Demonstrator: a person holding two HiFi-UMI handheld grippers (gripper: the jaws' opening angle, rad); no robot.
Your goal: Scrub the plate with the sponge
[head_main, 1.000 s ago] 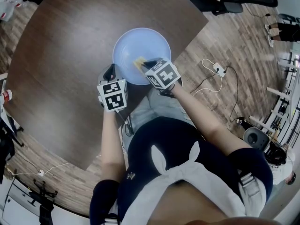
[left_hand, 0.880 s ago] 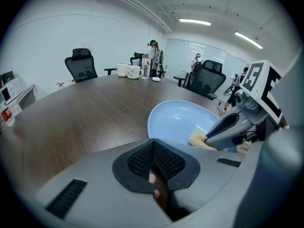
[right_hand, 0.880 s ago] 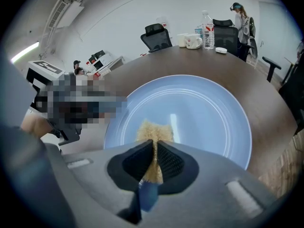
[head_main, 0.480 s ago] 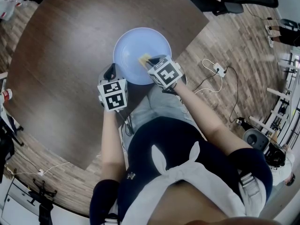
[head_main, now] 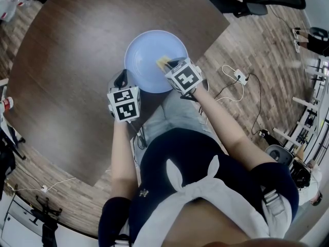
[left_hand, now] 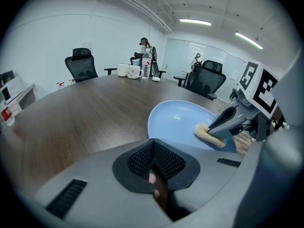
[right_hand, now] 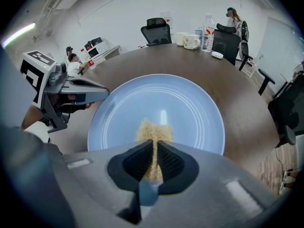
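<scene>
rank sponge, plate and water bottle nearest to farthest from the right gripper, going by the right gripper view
1. sponge, clamped in the right gripper's jaws
2. plate, just beneath and ahead
3. water bottle, far side of the table, upper right

The right claw [head_main: 171, 66] holds a yellow sponge [head_main: 163, 62] on the blue plate [head_main: 146, 53] at 5 o'clock. The left claw [head_main: 121, 79] sits beside its rim at 7 o'clock, over the tabletop [head_main: 72, 60].

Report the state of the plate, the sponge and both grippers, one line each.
plate: lying flat on the table, face up.
sponge: clamped in the right gripper, its free end on the plate.
right gripper: shut on the sponge.
left gripper: shut, nothing between its jaws, beside the plate's rim.
</scene>
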